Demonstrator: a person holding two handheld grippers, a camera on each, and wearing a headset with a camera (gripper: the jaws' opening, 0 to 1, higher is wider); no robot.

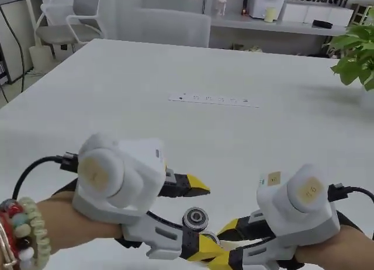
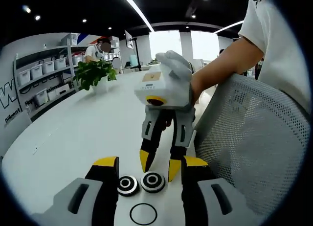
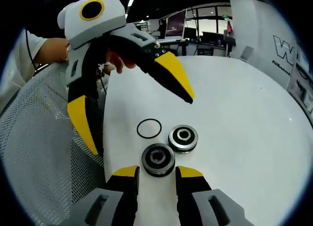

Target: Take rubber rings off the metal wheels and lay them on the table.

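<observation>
Bears on white table (image 1: 117, 89): two metal wheels (image 3: 158, 159) (image 3: 183, 138) just beside each other; loose rubber ring (image 3: 149, 128) flat at 11 o'clock of the nearer, in right gripper view. In head view, socket strip (image 1: 215, 99) at 12 o'clock, potted plant (image 1: 356, 54) at 2 o'clock.

bg: white table (image 1: 245, 65) — potted plant (image 1: 354, 58) right edge | bin shelves (image 2: 40, 75) on wall | mesh chair (image 2: 244, 128) | ceiling strip lights (image 2: 137, 11) on

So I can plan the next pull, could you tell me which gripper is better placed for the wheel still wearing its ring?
Likely the right gripper: its open jaws line up closely on the dark-rimmed wheel. The left gripper gapes wide, facing the bare wheel and loose ring too.
</observation>
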